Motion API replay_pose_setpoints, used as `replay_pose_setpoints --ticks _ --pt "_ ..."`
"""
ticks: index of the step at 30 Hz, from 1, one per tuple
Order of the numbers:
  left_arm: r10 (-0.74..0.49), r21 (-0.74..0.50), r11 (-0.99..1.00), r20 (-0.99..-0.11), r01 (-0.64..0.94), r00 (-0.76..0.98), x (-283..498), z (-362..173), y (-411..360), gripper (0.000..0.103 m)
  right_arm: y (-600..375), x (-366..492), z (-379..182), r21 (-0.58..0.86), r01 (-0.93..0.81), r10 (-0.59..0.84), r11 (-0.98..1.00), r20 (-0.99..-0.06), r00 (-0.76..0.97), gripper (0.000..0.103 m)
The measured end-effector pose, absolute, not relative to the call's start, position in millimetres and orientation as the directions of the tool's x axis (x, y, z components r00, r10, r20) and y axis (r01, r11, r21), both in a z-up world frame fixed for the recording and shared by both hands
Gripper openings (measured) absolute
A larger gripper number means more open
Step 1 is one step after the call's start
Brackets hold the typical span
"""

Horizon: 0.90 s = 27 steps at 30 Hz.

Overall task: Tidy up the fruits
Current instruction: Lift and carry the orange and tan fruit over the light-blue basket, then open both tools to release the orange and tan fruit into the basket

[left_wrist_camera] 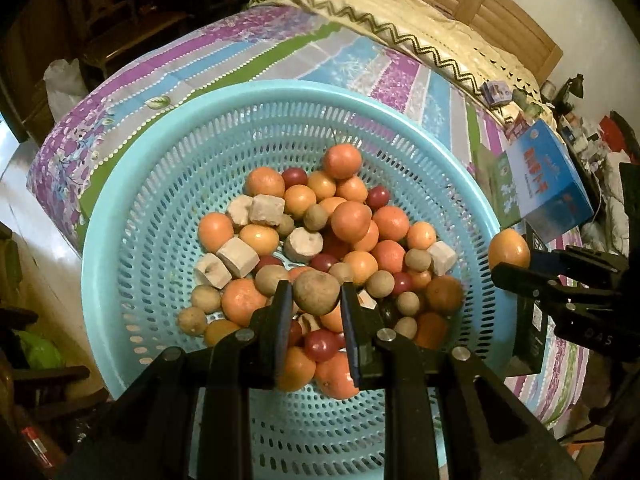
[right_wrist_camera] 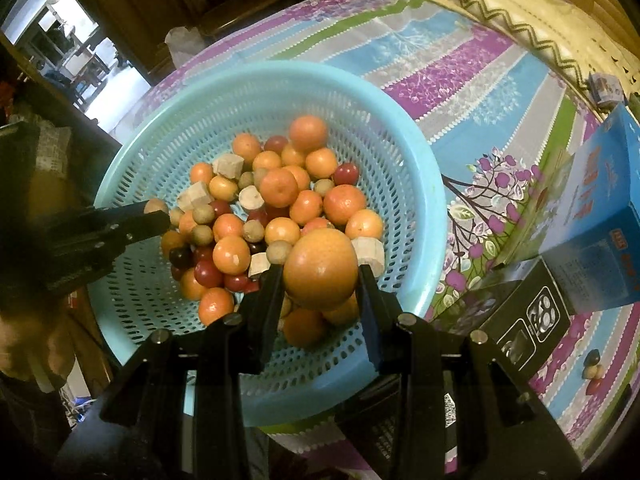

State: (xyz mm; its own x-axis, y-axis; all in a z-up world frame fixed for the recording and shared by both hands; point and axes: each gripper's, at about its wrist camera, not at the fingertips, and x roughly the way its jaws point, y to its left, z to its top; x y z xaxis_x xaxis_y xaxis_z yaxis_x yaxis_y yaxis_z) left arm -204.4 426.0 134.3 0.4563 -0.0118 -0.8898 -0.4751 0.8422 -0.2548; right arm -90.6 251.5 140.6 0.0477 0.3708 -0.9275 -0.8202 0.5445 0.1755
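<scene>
Below, we label what both wrist views show.
Left gripper (left_wrist_camera: 316, 300): we see it clenched on a small brown longan (left_wrist_camera: 316, 292), above the fruit pile.
Right gripper (right_wrist_camera: 320, 276): clamped on an orange (right_wrist_camera: 320, 268), above the pile.
Basket (left_wrist_camera: 132, 184): turquoise, perforated; we find oranges, red cherry tomatoes (left_wrist_camera: 322, 345), longans and pale cut chunks (left_wrist_camera: 238, 257) inside.
Bedsheet (right_wrist_camera: 460, 80): striped floral, under the basket.
Blue box (left_wrist_camera: 548, 188): just beside the basket.

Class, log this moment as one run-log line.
left gripper: shut on brown fruit | right gripper: shut on orange | both above blue basket
</scene>
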Motion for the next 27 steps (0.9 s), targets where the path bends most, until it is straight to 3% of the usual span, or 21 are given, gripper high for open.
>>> replay_pose_setpoints --ticks 7,11,14,15,17,27 --pt "-0.012 -0.249 0.840 -0.897 -0.483 0.441 -201.8 130.3 426.5 0.025 251.7 -89.7 140.2 0.181 -0.819 0.372 0.545 -0.927 0.043 0.038" --pt "-0.007 -0.244 0.839 -0.899 -0.487 0.439 -201.8 127.7 425.8 0.052 252.6 -91.8 138.2 0.188 -0.824 0.376 0.534 -0.926 0.033 0.038" --pt "0.005 -0.240 0.834 -0.897 -0.497 0.443 -202.3 128.2 427.1 0.060 251.7 -91.9 137.7 0.193 -0.823 0.385 0.534 -0.922 0.033 0.042" --pt "0.008 -0.239 0.833 -0.896 -0.499 0.443 -202.2 128.2 427.5 0.063 251.7 -91.9 138.3 0.194 -0.823 0.389 0.534 -0.921 0.035 0.050" --pt "0.012 -0.237 0.832 -0.896 -0.501 0.443 -202.3 128.1 428.0 0.065 251.0 -92.1 139.8 0.190 -0.825 0.396 0.531 -0.917 0.044 0.056" --pt "0.015 -0.229 0.838 -0.898 -0.495 0.440 -199.3 127.3 423.7 0.065 249.4 -90.0 141.4 0.200 -0.823 0.406 0.532 -0.913 0.041 0.056"
